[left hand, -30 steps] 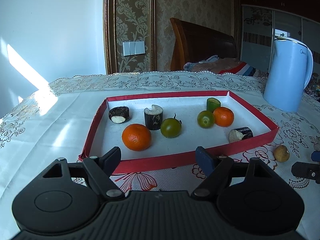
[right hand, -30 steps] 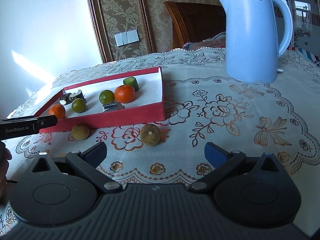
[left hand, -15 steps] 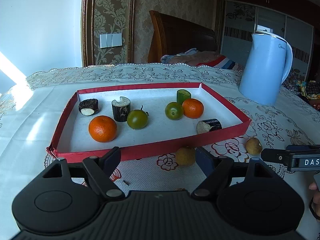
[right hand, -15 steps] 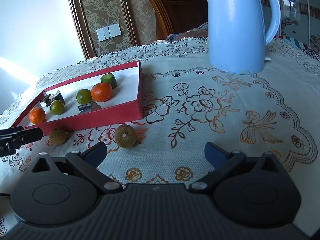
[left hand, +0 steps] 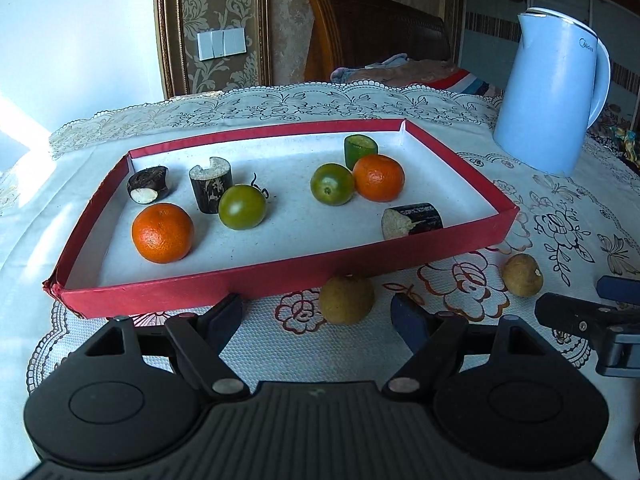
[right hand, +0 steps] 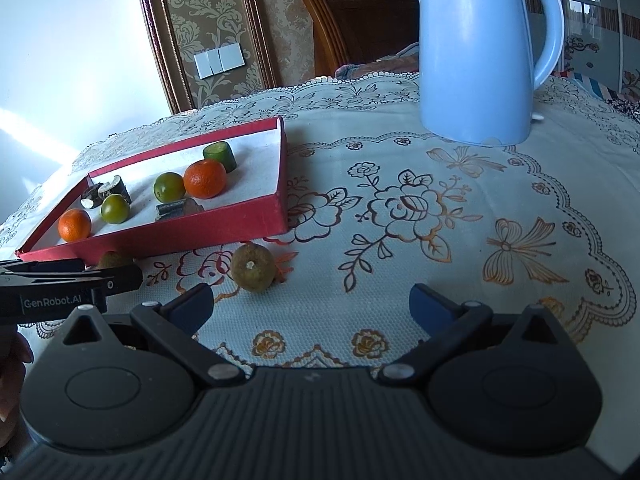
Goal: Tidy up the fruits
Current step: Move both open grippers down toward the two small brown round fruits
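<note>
1. Tongs: left tongs [left hand: 318, 314] spread and empty; right tongs [right hand: 312, 306] spread and empty too.
2. Brown fruit [left hand: 346, 299] lies on the desk [left hand: 560, 208], just outside the red tray [left hand: 280, 274].
3. Probably light, firm, apt to roll; pinch across its widest middle.

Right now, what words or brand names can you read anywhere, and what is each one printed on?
"Midea": near the top of the light blue plastic kettle.
"GenRobot.AI": on the side of the black left gripper, seen from the right wrist.
The dark print on the cut cane piece is too blurred to read.
</note>
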`<state>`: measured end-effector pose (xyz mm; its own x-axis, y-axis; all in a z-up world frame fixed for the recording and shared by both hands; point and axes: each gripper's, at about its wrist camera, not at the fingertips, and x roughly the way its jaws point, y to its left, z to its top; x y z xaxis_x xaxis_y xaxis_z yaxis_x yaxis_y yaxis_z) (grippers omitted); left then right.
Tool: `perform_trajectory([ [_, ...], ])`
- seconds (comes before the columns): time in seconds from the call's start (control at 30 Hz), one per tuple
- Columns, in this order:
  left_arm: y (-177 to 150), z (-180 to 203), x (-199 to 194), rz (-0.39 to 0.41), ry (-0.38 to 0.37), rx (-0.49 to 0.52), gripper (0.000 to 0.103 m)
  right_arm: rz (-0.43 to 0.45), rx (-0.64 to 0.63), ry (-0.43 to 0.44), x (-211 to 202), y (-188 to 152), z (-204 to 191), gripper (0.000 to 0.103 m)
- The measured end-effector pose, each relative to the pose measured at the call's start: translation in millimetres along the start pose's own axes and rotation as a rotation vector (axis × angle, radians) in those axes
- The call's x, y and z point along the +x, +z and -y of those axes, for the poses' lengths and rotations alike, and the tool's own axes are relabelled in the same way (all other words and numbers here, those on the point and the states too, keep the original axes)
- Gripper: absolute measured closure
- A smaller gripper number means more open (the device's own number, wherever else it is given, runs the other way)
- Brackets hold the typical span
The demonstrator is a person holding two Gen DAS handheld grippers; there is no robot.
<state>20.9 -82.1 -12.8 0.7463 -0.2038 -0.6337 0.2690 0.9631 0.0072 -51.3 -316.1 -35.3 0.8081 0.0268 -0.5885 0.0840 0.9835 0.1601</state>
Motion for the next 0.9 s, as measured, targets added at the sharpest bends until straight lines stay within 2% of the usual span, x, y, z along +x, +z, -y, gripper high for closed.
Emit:
perform_trajectory([
  [0.23, -1.1, -14.1, -2.2, 0.005, 0.028, -0.065, 0.021, 0.01, -0.006, -0.019, 0.0, 1.9, -1.6, 0.0],
  [0.37, -3.0, -22.1, -6.9, 0.017, 0.035, -0.092, 0.017, 0.015, -0.07, -0.056, 5.0, 8.2, -13.4, 0.0],
  [0.5, -3.8, -21.5, -9.2, 0.026, 0.044, -0.082, 0.017, 0.014, -0.129, -0.082, 15.7, 15.9, -23.4, 0.0],
  [0.67, -4.4, -12.5, -11.1, 0.047, 0.079, -0.029, 0.017, -0.023, -0.132, -0.066, 24.3, 16.8, -24.3, 0.0],
  [0.9, -3.8, -13.3, -9.8, 0.045, 0.074, -0.033, 0.017, -0.024, -0.138, -0.065, 30.9, 19.9, -31.1, 0.0],
])
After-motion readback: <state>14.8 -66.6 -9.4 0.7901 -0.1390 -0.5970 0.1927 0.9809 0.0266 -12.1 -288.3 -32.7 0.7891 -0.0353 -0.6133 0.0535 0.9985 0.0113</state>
